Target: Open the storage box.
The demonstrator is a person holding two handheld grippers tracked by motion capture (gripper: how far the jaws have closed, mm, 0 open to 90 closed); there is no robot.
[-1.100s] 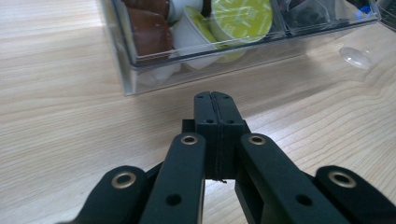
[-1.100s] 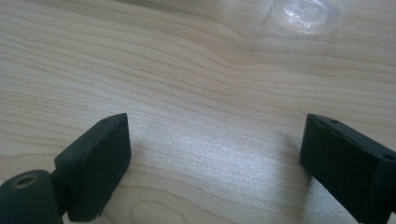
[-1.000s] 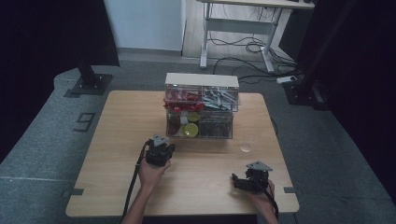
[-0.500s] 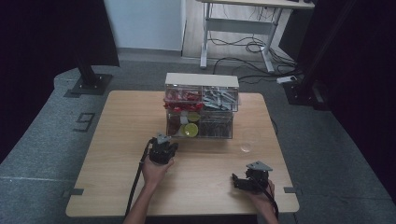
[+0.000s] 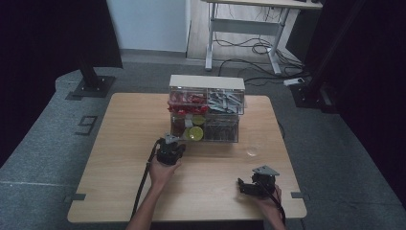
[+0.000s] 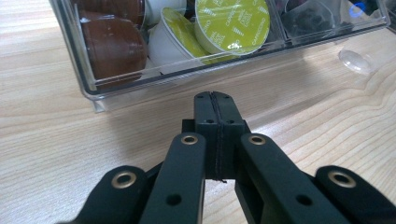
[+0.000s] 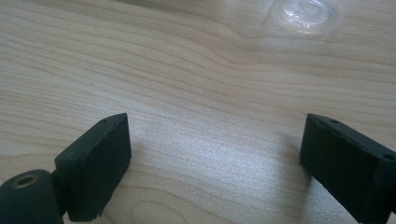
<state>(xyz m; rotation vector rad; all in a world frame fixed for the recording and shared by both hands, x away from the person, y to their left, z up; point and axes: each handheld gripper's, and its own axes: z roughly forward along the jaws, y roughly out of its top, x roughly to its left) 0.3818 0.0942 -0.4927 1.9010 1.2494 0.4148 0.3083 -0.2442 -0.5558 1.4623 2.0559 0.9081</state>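
Looking down from the high view, I see a clear plastic organizer [image 5: 206, 110] with a pale lid standing toward the far edge of the tabletop [image 5: 119, 143], about midway across. Its upper compartments hold red items on the left and grey ones on the right; the lower row holds coffee capsules. In my left gripper view the nearest compartment shows brown capsules [image 6: 112, 46] at its left end and capsules with yellow-green foil lids [image 6: 232, 23] beside them, one lid facing me. A dark capsule sits in the next compartment.

My left gripper [image 5: 171, 148] sits just in front of the organizer's lower left compartment. Its jaws are clenched tight together with nothing between them, the tips close to the clear front wall but apart from it.

My right gripper [image 5: 249, 184] rests near the tabletop's near right corner, well apart from the organizer. Its jaws are spread wide over bare wood, empty. A small clear round lid [image 7: 306, 14] lies on the table ahead of them, and the left gripper view catches it beside the organizer's right end.
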